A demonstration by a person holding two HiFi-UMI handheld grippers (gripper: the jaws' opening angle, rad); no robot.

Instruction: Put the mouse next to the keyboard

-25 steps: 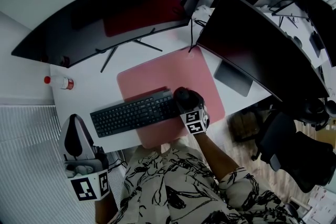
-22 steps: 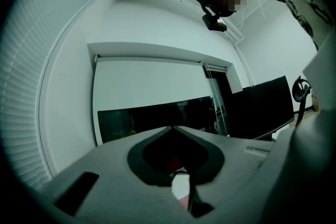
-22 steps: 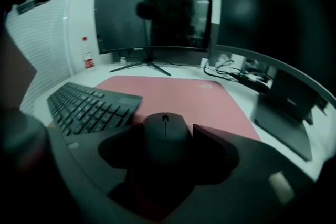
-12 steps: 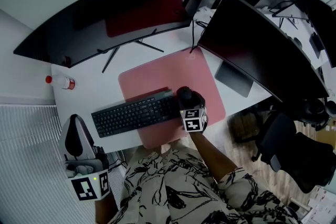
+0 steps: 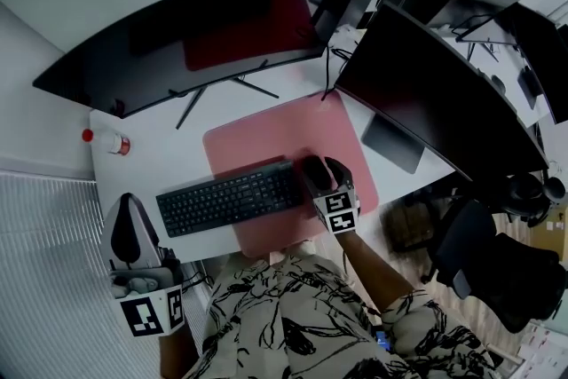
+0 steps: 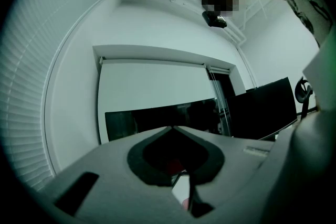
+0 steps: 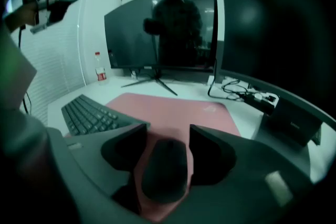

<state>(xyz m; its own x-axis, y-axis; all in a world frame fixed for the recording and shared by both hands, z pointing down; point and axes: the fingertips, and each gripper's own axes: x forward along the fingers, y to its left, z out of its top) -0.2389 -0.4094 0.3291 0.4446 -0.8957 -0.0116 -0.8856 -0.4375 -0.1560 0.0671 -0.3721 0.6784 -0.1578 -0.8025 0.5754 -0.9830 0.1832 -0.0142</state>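
Mouse lay on the pink mat, just beside the right end of the keyboard. By my reading the placing was done, and all that was left for you was to take the right hand-held gripper clear. Its jaws had just been closing a little, but they stood fairly wide, with the mouse between them and neither pad pressing on it. Only the right gripper view showed that: a strip of mat ran down each side of the mouse, where the head view had the gripper crowding over it. The head view alone showed how the mouse lay against the keyboard, near it but apart. It also showed your left hand-held gripper held off the near left corner of the table, well away from the work. The left gripper view showed that one's jaws closed tip to tip on nothing, facing wall and monitor, with no mouse in sight.
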